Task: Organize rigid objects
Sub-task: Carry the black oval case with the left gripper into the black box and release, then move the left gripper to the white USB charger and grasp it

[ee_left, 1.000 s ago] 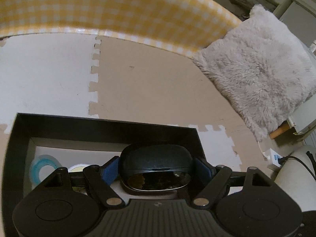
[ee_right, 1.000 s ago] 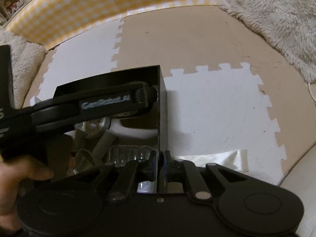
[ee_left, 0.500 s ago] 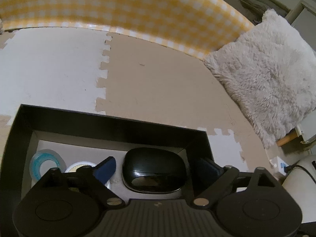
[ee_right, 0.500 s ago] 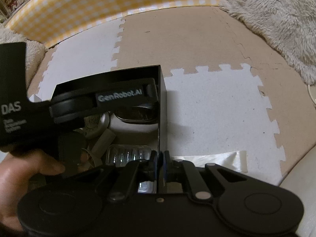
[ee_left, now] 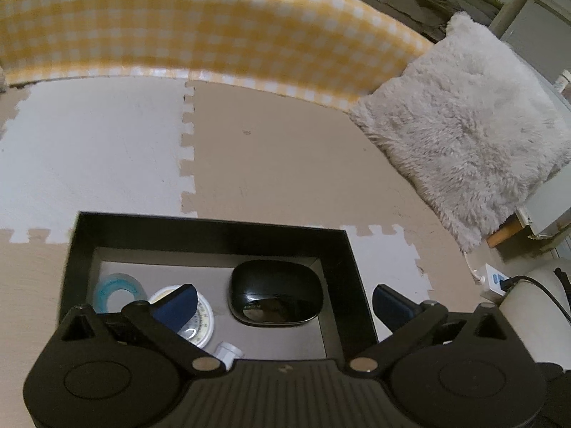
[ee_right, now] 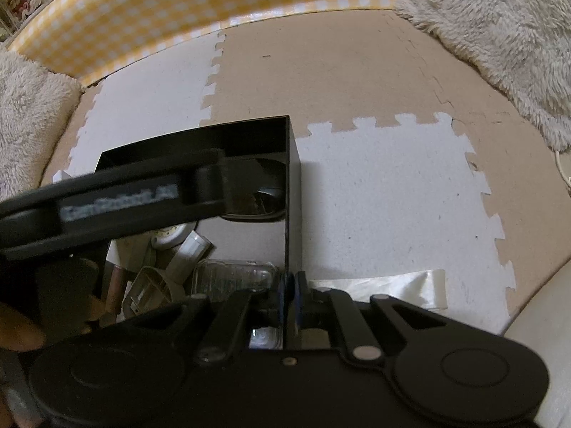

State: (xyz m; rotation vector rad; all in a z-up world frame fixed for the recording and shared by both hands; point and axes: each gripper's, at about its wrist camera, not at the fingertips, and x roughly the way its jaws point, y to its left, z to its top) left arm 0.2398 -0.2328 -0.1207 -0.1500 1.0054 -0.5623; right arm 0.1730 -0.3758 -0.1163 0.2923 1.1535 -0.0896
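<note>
box [ee_left: 210, 235]: 1 | inside box: mouse [ee_left: 275, 292]: 1 | tape roll [ee_left: 117, 290]: 1 | dial [ee_left: 200, 319]: 1 | beside box: cushions [ee_right: 499, 32]: 2

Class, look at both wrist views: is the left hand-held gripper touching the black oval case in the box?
Apart. In the left wrist view the left hand-held gripper is open, and grey box floor shows between each blue finger and the black oval case.

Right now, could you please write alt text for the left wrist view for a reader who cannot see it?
The open left tongs hover over a black box holding a glossy black case, a blue tape roll and a white dial. Beyond lie foam floor tiles, a fluffy grey cushion and yellow checked cloth.
</note>
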